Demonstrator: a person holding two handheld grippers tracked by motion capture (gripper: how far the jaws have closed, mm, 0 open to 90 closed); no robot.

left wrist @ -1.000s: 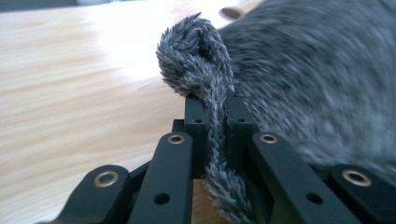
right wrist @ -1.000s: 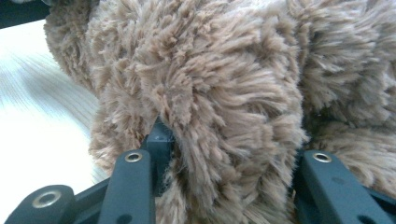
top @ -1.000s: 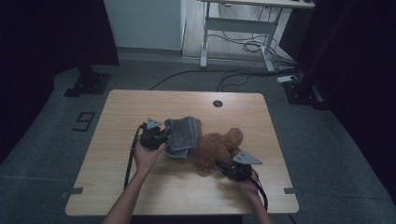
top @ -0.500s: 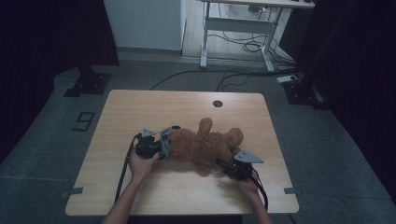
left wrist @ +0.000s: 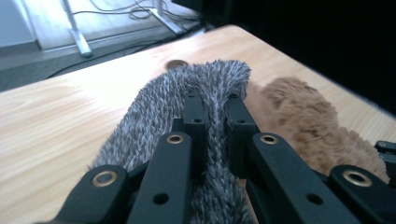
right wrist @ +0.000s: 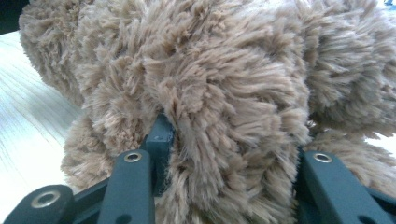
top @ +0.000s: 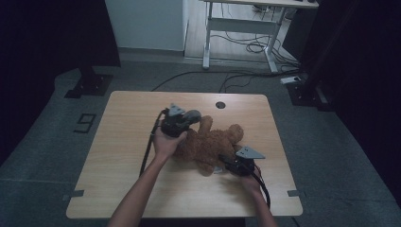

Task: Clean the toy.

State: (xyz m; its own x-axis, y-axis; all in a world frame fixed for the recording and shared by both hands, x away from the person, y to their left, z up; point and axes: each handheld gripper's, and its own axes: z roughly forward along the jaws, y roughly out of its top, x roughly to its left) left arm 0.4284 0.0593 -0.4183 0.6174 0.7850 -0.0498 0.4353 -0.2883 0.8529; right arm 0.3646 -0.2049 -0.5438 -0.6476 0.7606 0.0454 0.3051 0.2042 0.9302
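A brown teddy bear (top: 213, 144) lies on the wooden table (top: 123, 142), near its middle. My left gripper (top: 185, 118) hovers over the bear's far left end, shut on a fold of grey furry cloth (top: 193, 114). In the left gripper view the two jaws pinch a ridge of that grey furry cloth (left wrist: 154, 107), which drapes over and past them, with the teddy bear (left wrist: 303, 116) to the right. My right gripper (top: 226, 161) is at the bear's near right side. Its jaws are sunk in the teddy bear's fur (right wrist: 224, 93), closed around a thick limb of it.
A round cable hole (top: 220, 104) sits near the table's far edge. Behind the table stands a white desk frame (top: 241, 28) with loose cables on the floor. A black stand base (top: 90, 85) is at the far left. A cable (top: 147, 151) trails along my left forearm.
The grey cloth, spread over the bear a second ago, was bunched at the bear's left. My left gripper has since lifted it up and to the right. The right gripper has stayed put.
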